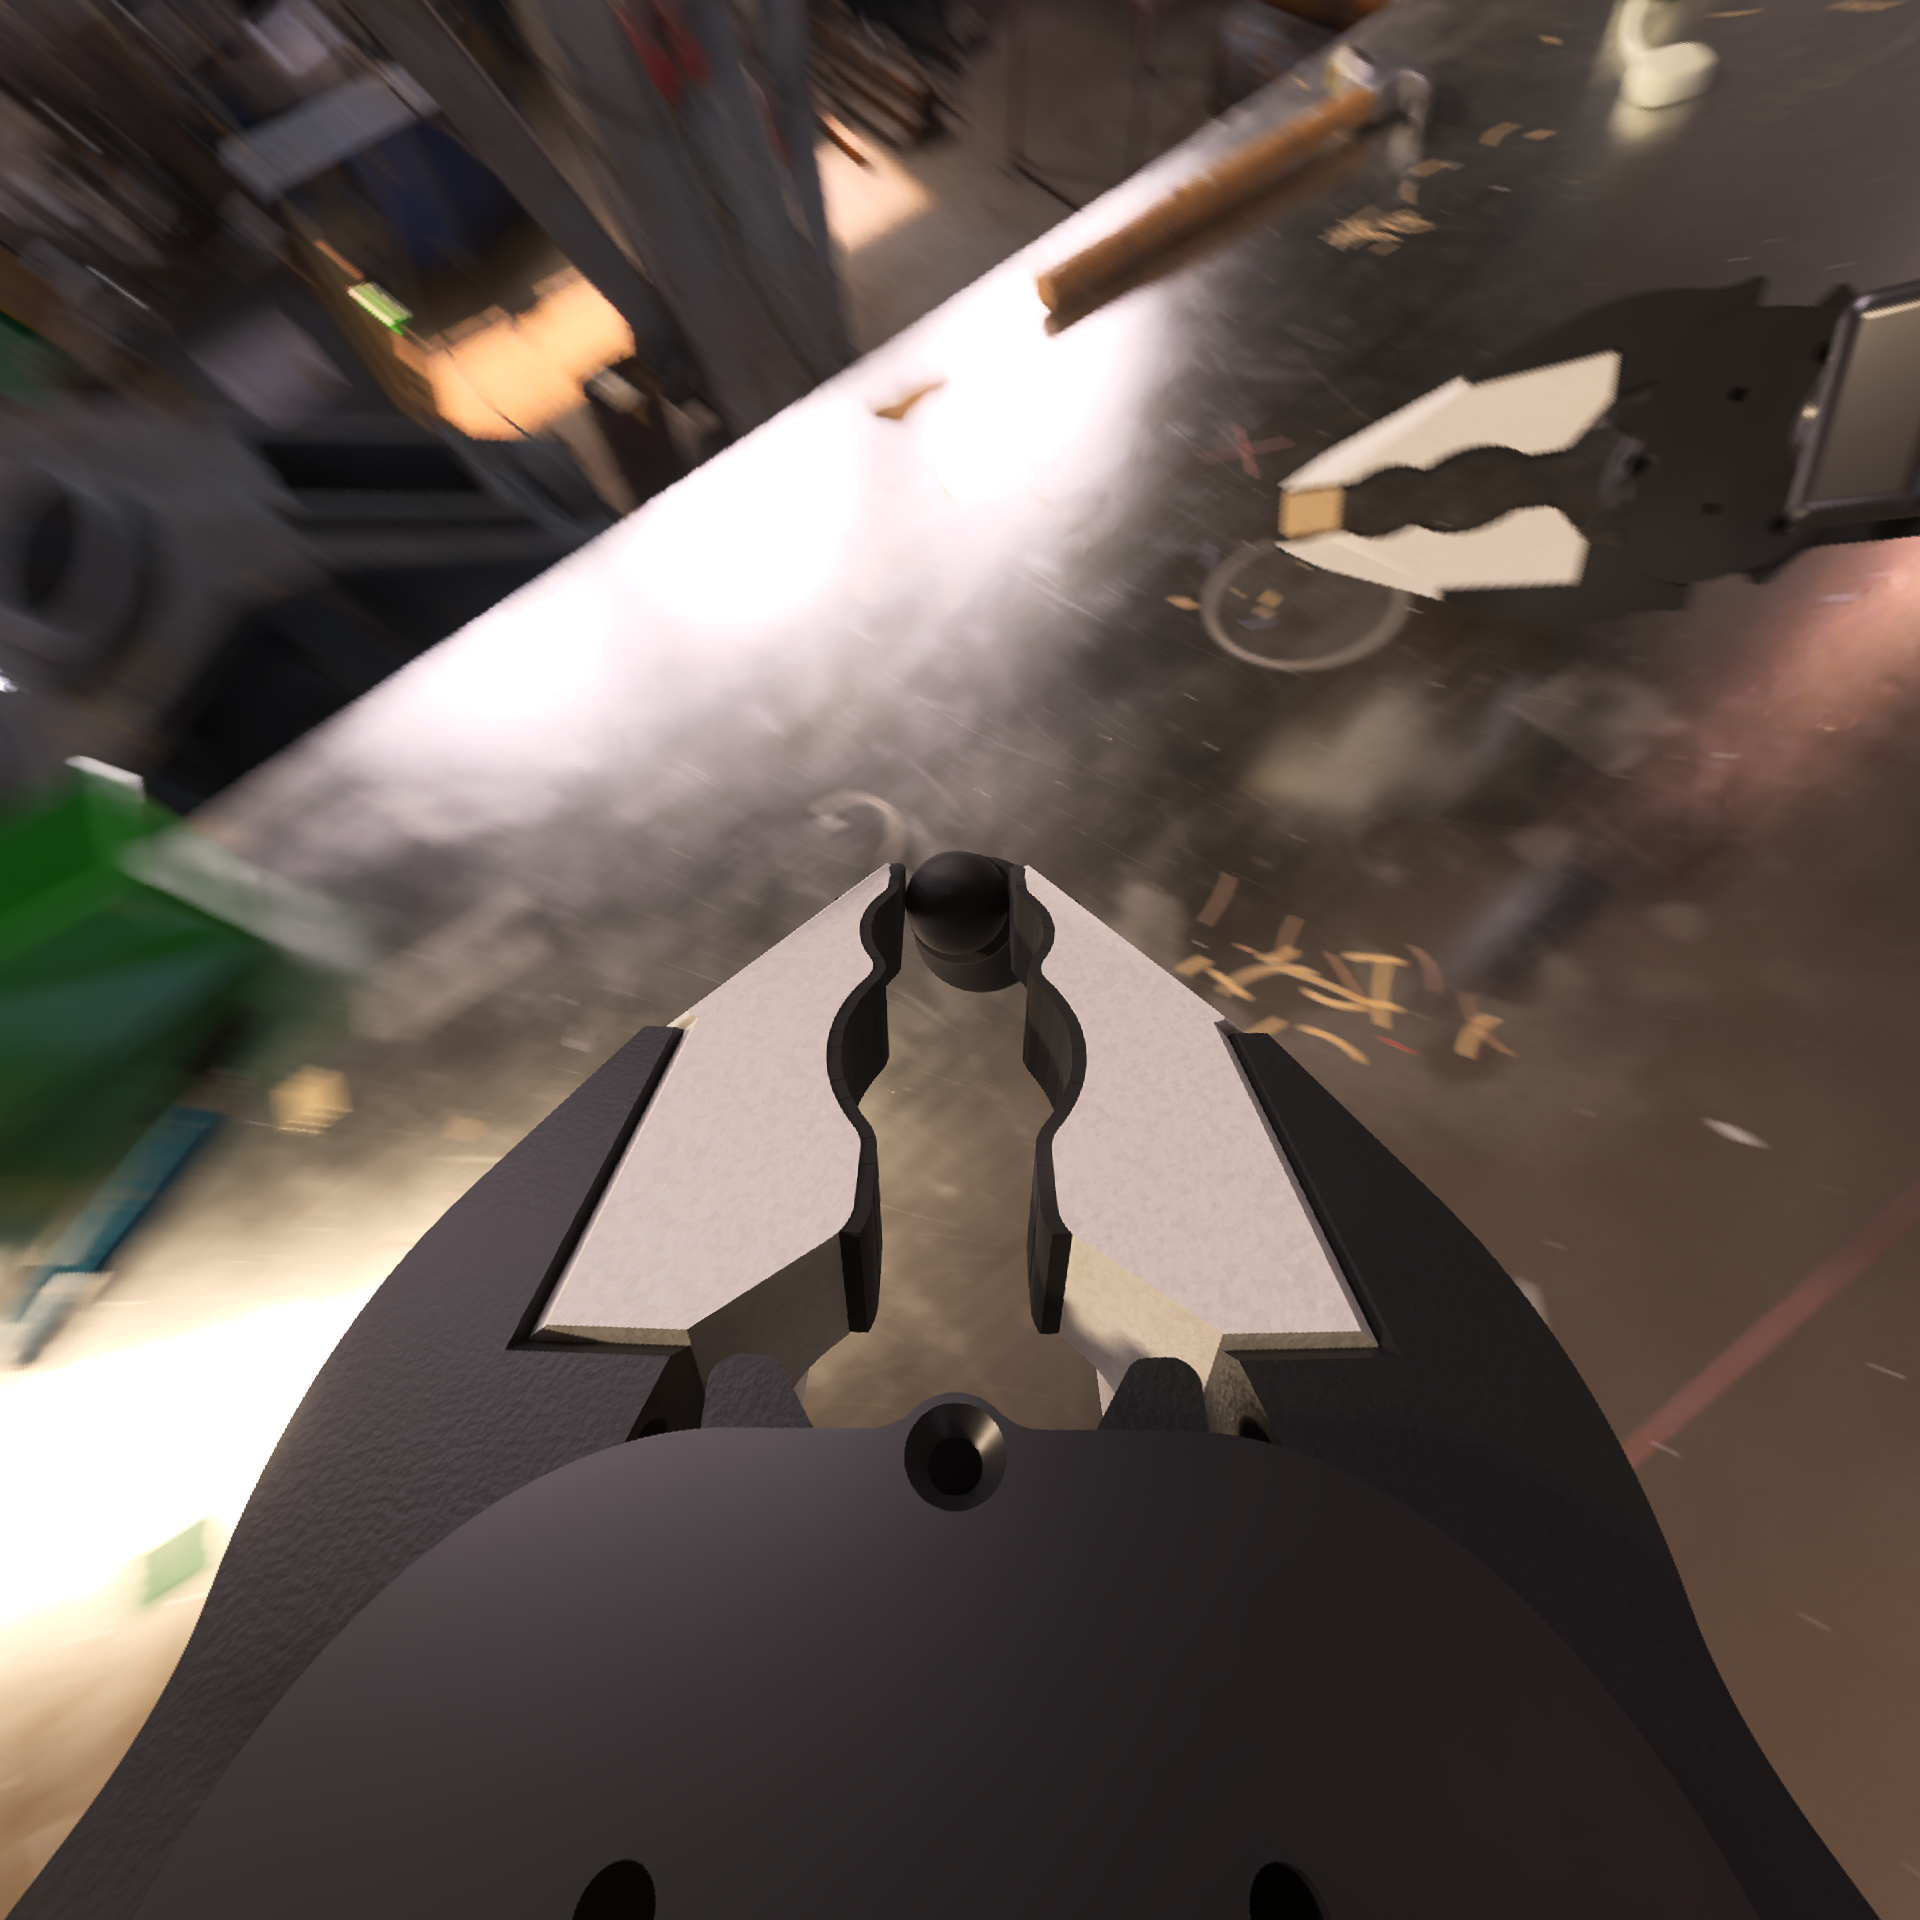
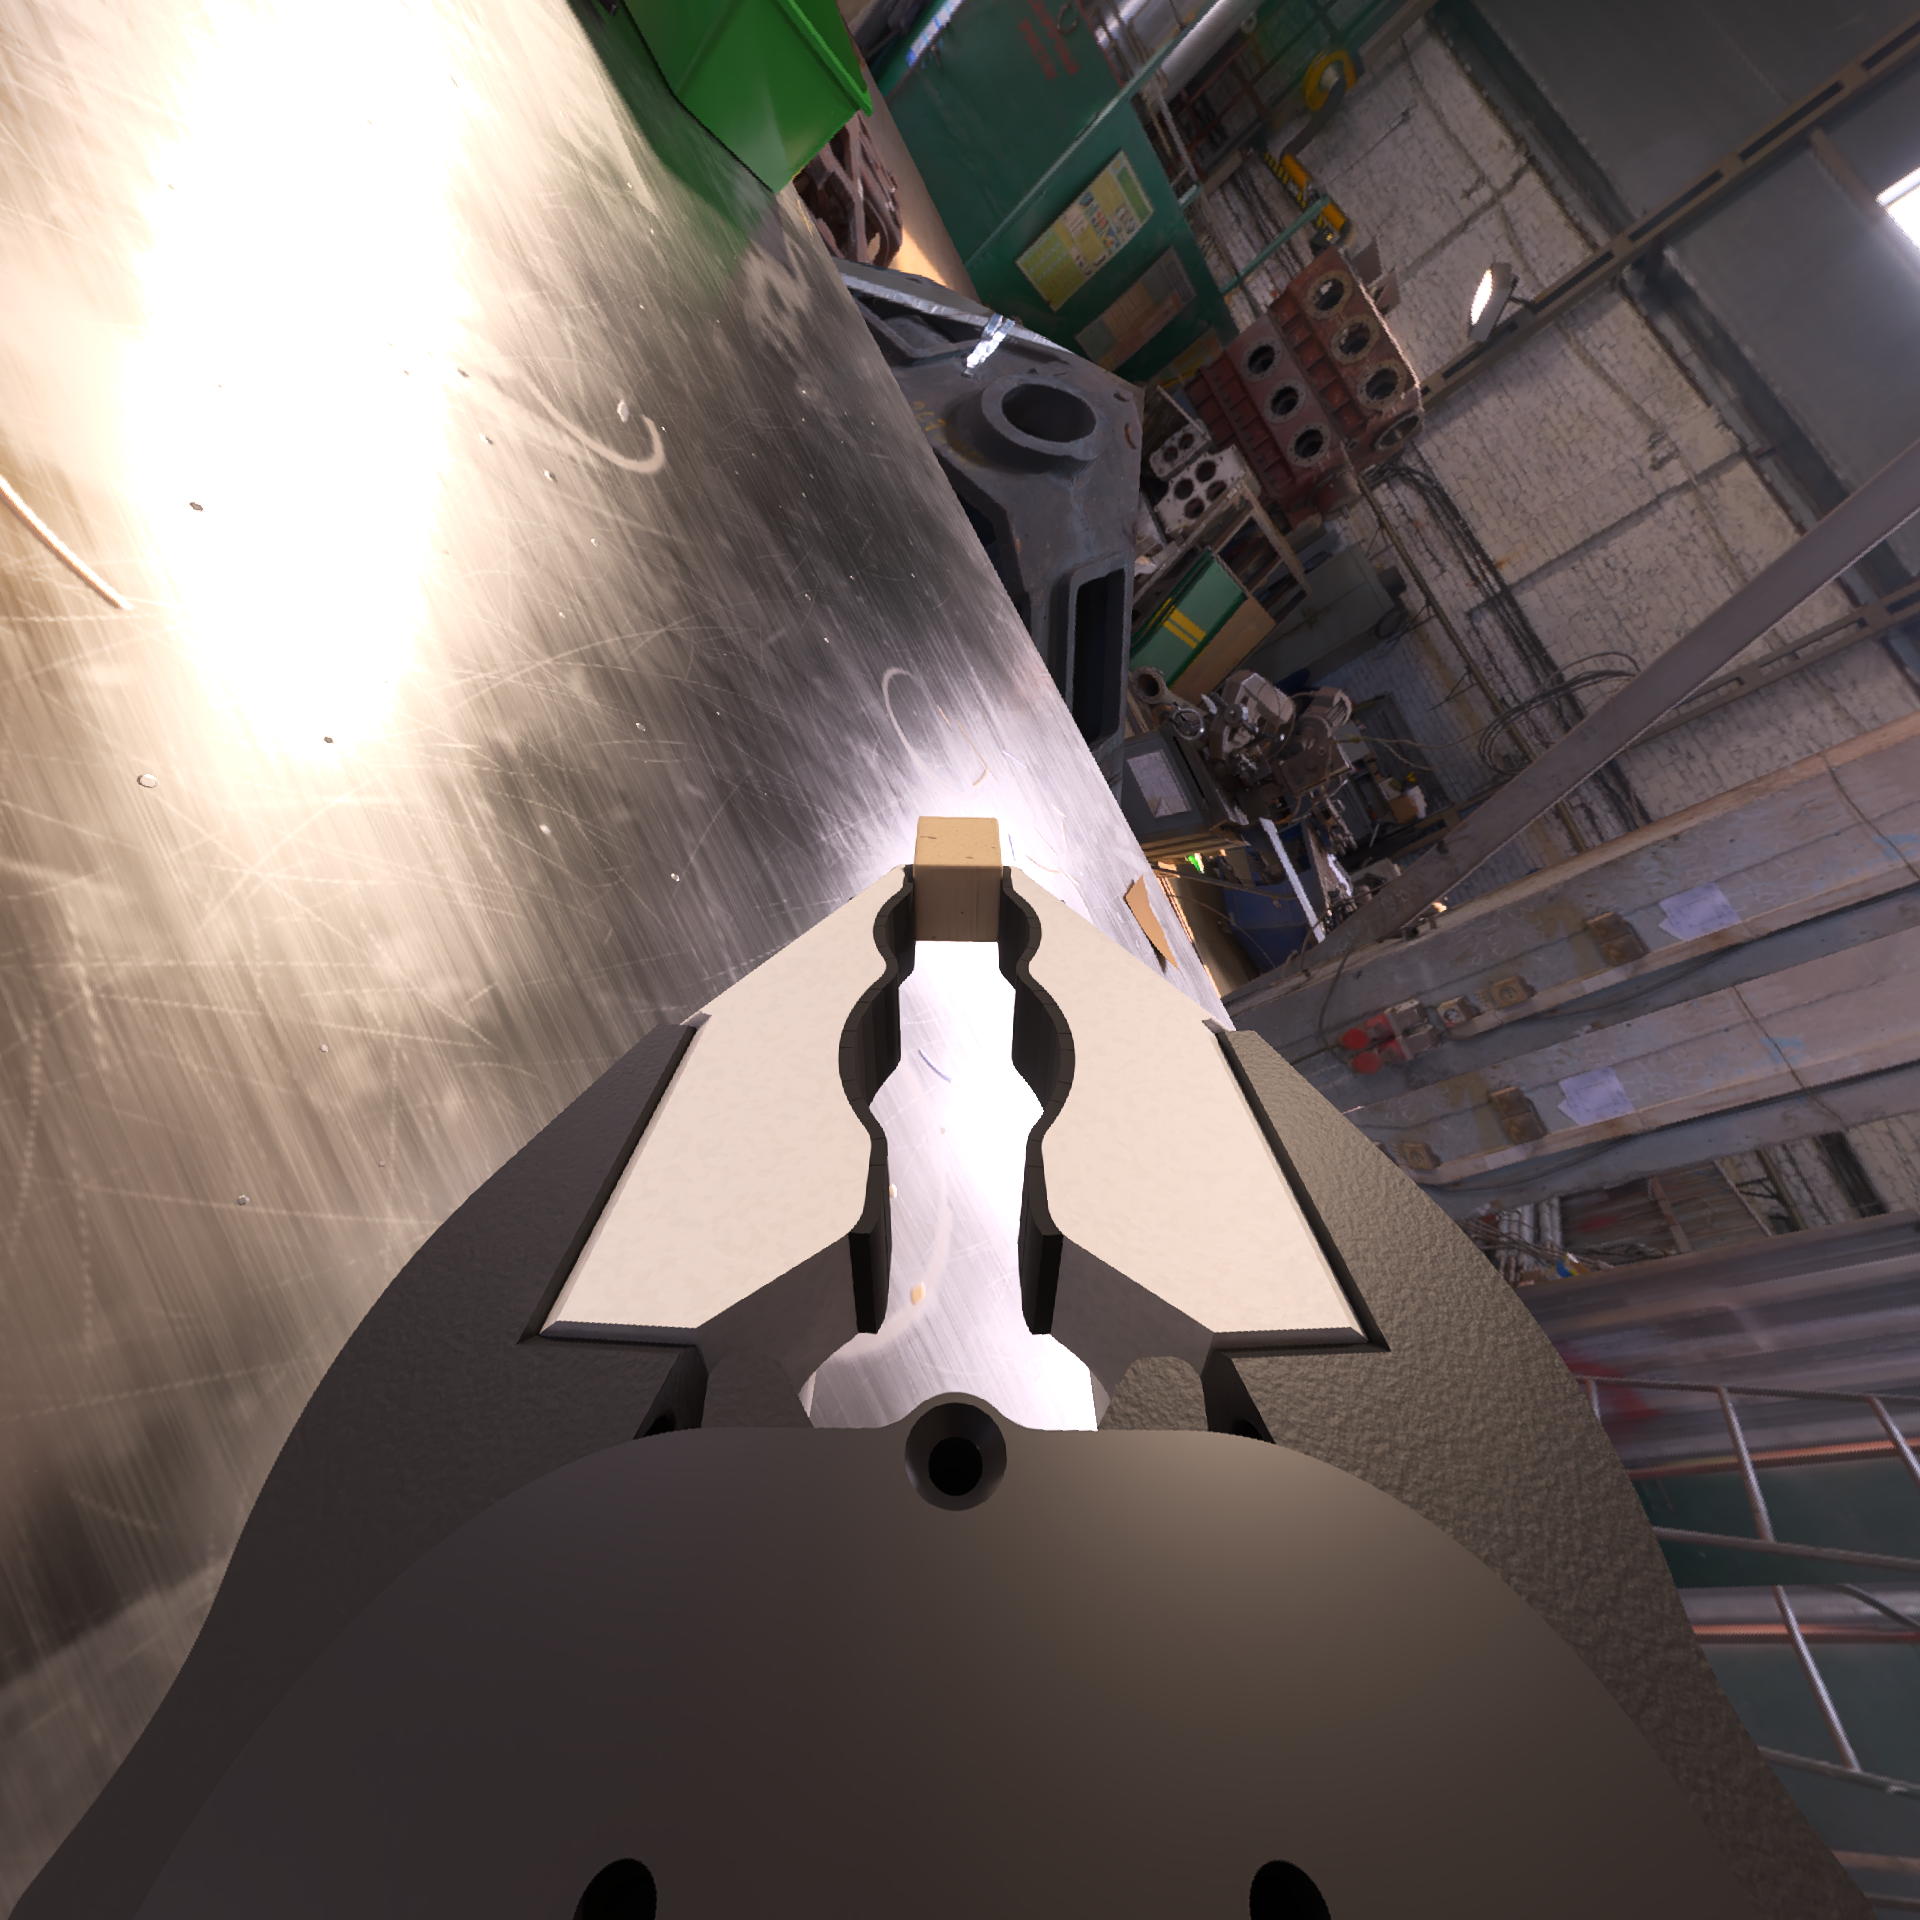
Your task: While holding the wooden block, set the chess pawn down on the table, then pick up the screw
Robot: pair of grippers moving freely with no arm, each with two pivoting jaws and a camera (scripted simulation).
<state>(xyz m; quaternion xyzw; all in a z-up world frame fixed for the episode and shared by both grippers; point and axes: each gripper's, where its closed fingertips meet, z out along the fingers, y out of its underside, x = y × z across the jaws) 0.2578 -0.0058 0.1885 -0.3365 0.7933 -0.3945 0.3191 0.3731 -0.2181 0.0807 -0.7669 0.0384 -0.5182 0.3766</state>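
Observation:
My left gripper (image 1: 958, 896) is shut on a black chess pawn (image 1: 958, 920), its round head between the fingertips, held above the scratched metal table (image 1: 644, 665). My right gripper (image 2: 958, 885) is shut on a small light wooden block (image 2: 957, 878) near the table's edge. In the left wrist view the right gripper (image 1: 1311, 516) shows at the upper right with the block (image 1: 1309, 512) at its tips. I see no screw in either view.
A hammer with a wooden handle (image 1: 1195, 218) lies at the table's far edge. A white object (image 1: 1657, 57) sits at the top right. Wood shavings (image 1: 1340, 987) lie to the right. A green bin (image 2: 748, 73) stands beyond the table. The table edge (image 2: 1039, 644) runs close to the right gripper.

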